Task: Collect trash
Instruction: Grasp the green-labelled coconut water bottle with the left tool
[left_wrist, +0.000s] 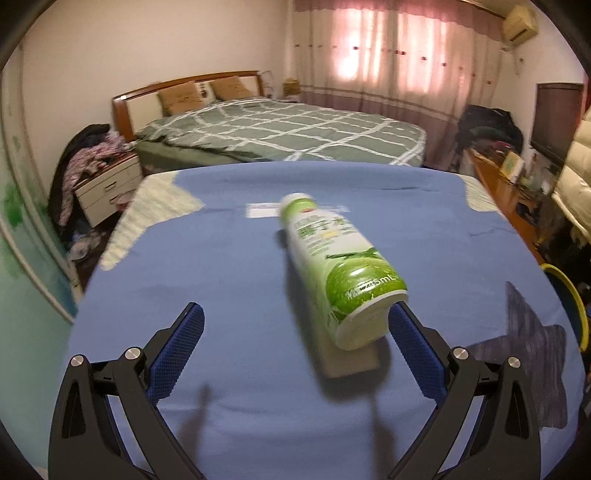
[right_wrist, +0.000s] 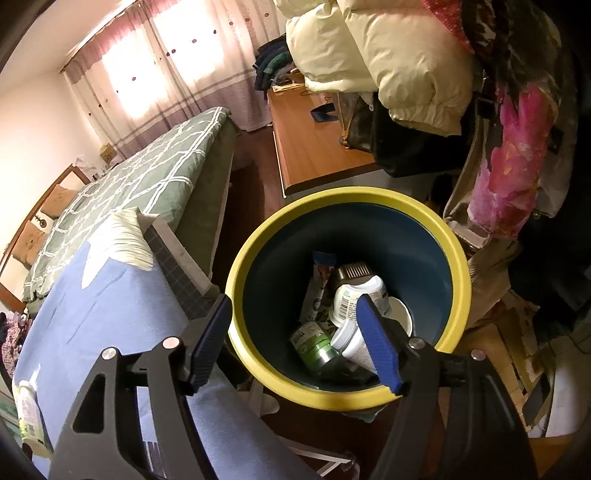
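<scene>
A green and white drink bottle (left_wrist: 332, 266) lies on its side on the blue tablecloth (left_wrist: 221, 266), base toward me. My left gripper (left_wrist: 295, 325) is open and empty; the bottle's base is beside the right finger (left_wrist: 410, 332). A small white paper slip (left_wrist: 262, 211) lies behind the bottle. My right gripper (right_wrist: 295, 332) is open and empty above the yellow-rimmed blue trash bin (right_wrist: 258, 251), which holds a can (right_wrist: 314, 345), cups (right_wrist: 354, 295) and a wrapper (right_wrist: 317, 284). The bottle shows at the left edge of the right wrist view (right_wrist: 27, 417).
The bin's rim shows at the table's right edge in the left wrist view (left_wrist: 576, 295). A bed with a green checked cover (left_wrist: 280, 129) lies beyond the table. A wooden desk (right_wrist: 317, 147), hanging coats (right_wrist: 388, 55) and clutter surround the bin. A nightstand (left_wrist: 107, 184) stands at left.
</scene>
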